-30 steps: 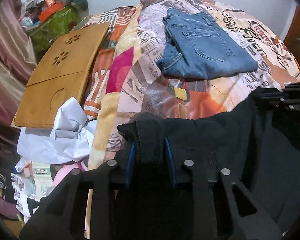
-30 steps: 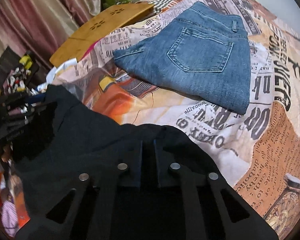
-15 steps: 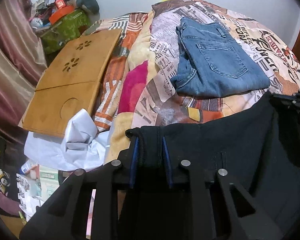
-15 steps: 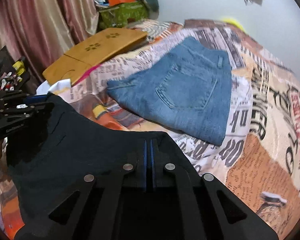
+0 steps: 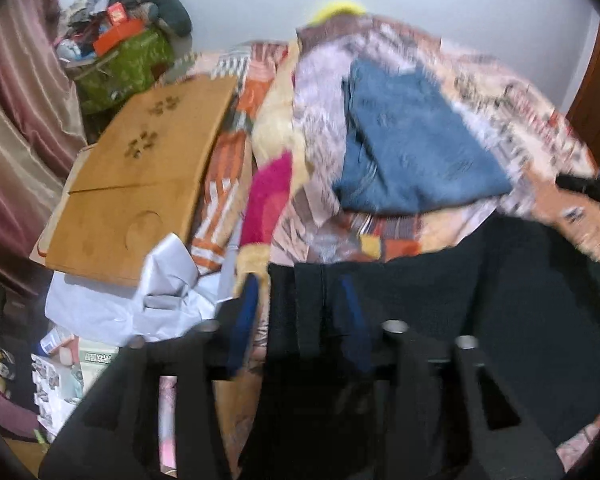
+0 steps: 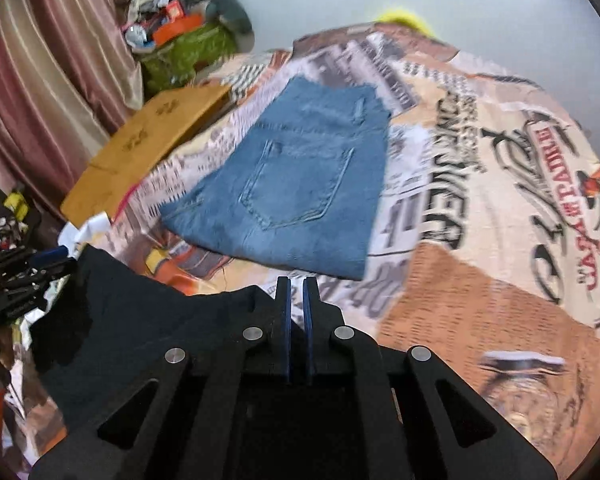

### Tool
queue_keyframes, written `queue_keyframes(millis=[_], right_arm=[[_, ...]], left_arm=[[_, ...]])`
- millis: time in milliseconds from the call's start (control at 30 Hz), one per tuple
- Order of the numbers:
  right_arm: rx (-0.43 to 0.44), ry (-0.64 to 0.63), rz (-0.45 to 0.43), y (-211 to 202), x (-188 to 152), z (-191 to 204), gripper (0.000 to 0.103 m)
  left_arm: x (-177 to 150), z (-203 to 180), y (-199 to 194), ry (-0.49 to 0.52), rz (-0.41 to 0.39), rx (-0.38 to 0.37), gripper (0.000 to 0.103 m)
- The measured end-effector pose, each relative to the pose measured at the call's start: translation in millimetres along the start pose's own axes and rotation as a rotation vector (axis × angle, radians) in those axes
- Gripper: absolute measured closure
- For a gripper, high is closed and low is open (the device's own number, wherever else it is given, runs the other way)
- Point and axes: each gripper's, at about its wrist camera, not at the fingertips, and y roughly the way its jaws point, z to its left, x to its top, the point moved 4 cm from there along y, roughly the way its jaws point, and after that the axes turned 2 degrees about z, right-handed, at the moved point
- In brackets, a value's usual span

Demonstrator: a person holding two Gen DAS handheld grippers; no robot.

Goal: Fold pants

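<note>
Black pants [image 5: 480, 320] hang stretched between my two grippers above the near edge of the bed. My left gripper [image 5: 300, 312] has its blue pads spread wide around the pants' left waist corner, which still lies between them. My right gripper [image 6: 296, 320] has its pads nearly together, and the black pants [image 6: 140, 328] hang off to their left; whether cloth is still pinched there is hidden. The left gripper also shows in the right wrist view [image 6: 24, 280]. Folded blue jeans [image 6: 296, 192] lie on the bed beyond, and also show in the left wrist view [image 5: 412, 148].
The bed has a newspaper-print cover [image 6: 480, 168]. A wooden lap tray [image 5: 132, 184] lies at the bed's left edge, with white cloth [image 5: 152, 300] below it. A green bag [image 5: 120, 64] with clutter stands in the corner by pink curtains [image 5: 16, 128].
Both grippers have risen and tilted up, showing more wall. The left gripper's pads have spread wider around the waistband. The pants have slid left off the right gripper's pads.
</note>
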Motion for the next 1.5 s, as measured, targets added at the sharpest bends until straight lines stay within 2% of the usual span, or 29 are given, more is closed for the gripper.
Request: queue_keyframes(millis=[33, 133, 233, 300, 467, 567, 667, 700, 733, 833, 967, 1033, 1100, 1233, 1400, 1500], right_arm=[[-0.001, 0.002, -0.01, -10.3, -1.8, -2.4, 0.098], [0.001, 0.001, -0.034, -39.8, -11.6, -6.7, 0.096], [-0.013, -0.006, -0.058, -68.0, -25.6, -10.4, 0.079], [-0.036, -0.019, -0.089, -88.3, -38.1, -12.7, 0.063], [-0.093, -0.037, -0.081, -114.0, -69.9, -18.6, 0.062], [-0.095, -0.017, -0.05, -119.0, -91.9, -24.7, 0.061], [-0.098, 0.004, -0.014, -118.8, -116.1, -28.2, 0.057], [-0.101, 0.008, -0.004, -118.5, -123.3, -28.8, 0.056], [-0.108, 0.012, 0.011, -116.7, -132.0, -29.2, 0.056], [-0.113, 0.03, 0.063, -108.1, -157.3, -32.0, 0.056], [-0.104, 0.068, 0.139, -90.1, -188.5, -36.1, 0.056], [-0.094, 0.091, 0.115, -89.5, -197.0, -38.0, 0.056], [-0.077, 0.123, 0.106, -91.6, -201.2, -40.1, 0.054], [-0.068, 0.137, 0.099, -94.0, -204.4, -40.0, 0.054], [-0.073, 0.146, 0.08, -96.3, -209.6, -38.0, 0.054], [-0.07, 0.16, 0.071, -98.9, -211.7, -39.4, 0.054]], left_arm=[[0.2, 3.5, -9.3, -0.015, -0.021, -0.011, 0.045], [-3.2, 15.7, -33.9, -0.052, -0.056, -0.024, 0.043], [-15.9, 26.8, -44.0, -0.085, -0.045, -0.028, 0.039], [-28.6, 33.5, -43.4, -0.109, -0.015, -0.03, 0.039], [-74.9, 42.3, -28.1, -0.195, 0.092, -0.057, 0.039], [-101.0, 40.2, -14.8, -0.239, 0.156, -0.082, 0.039], [-118.6, 31.1, -8.5, -0.254, 0.187, -0.118, 0.04], [-122.3, 26.1, -8.4, -0.249, 0.186, -0.127, 0.046], [-124.6, 22.0, -8.5, -0.242, 0.181, -0.128, 0.058], [-125.4, 12.3, -8.7, -0.198, 0.164, -0.05, 0.072], [-116.6, 6.4, -17.5, -0.138, 0.12, 0.028, 0.078], [-107.5, 5.4, -25.3, -0.103, 0.08, 0.076, 0.08], [-94.8, 7.7, -33.3, -0.084, 0.039, 0.116, 0.081], [-79.0, 23.4, -30.5, -0.126, 0.023, 0.119, 0.081], [-102.0, 30.8, 8.9, -0.161, 0.13, 0.117, 0.078], [-111.8, 27.6, 12.4, -0.146, 0.111, 0.142, 0.074]])
